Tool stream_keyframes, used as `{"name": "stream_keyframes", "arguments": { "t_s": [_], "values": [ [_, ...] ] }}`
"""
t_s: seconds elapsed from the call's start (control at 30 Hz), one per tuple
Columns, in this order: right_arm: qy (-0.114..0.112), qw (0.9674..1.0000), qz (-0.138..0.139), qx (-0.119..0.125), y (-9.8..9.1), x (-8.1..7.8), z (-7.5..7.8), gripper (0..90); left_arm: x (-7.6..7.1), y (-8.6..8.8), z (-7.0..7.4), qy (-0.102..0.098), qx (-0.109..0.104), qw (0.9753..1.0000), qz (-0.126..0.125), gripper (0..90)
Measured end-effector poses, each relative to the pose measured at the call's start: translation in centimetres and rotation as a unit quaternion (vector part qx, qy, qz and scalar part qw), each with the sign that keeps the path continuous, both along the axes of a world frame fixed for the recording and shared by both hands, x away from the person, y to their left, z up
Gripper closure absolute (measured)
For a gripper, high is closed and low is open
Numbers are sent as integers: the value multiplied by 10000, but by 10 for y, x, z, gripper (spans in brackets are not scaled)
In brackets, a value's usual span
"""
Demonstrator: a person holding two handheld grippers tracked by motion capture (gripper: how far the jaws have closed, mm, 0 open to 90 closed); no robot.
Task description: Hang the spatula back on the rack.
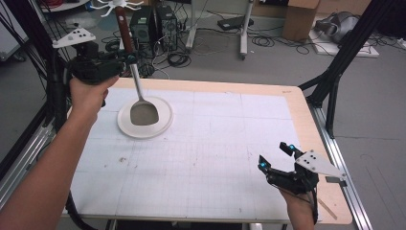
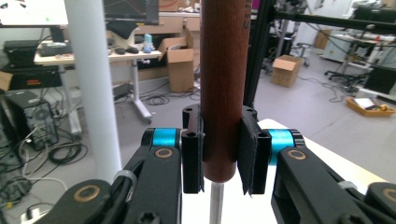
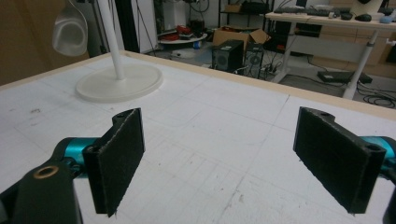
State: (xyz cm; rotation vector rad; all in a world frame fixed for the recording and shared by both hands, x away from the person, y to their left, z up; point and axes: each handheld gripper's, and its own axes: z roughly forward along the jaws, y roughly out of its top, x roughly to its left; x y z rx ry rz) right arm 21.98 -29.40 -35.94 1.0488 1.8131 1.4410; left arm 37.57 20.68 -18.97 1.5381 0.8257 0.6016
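Your spatula (image 1: 136,81) hangs nearly upright in the left gripper (image 1: 125,58), its brown wooden handle (image 2: 223,88) clamped between the two black jaws and its metal blade (image 1: 144,113) dangling below the gripper, over the round white base (image 1: 163,122) of a hook stand. Whether the blade touches that base or hangs just above it, the high view does not settle. In the left gripper view the jaws bite on the very bottom of the handle, right where the thin metal shank (image 2: 215,203) begins, so most of the handle stands above the grip. Just beside it on that view's left rises the stand's white pole (image 2: 93,84), and the white hooks (image 1: 119,5) sit above the handle's top in the high view.

That low grip is your main risk, I judge: the wood is smooth and round, and a tilt of your wrist could let the handle slide down out of the pads or swing between them. The pole is close enough that a sideways move could knock the handle against it and rock the stand.

Your right gripper (image 1: 278,157) rests well apart, near the table's (image 1: 215,143) right front edge, jaws spread wide and holding nothing.
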Motion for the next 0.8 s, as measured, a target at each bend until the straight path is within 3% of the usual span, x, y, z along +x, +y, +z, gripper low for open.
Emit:
{"name": "stream_keyframes", "arguments": {
  "t_s": [0.43,0.67,0.8],
  "values": [
    [-14,10000,57,37,-1,-1,1,154,17,-1,-4,111,-10,9995,291,735],
    [13,10000,49,56,-2,-1,0,154,21,-1,-6,178,82,9992,347,734],
    [18,10000,50,71,-2,-1,-1,154,20,-2,-8,113,135,9992,352,731]
  ]
}}
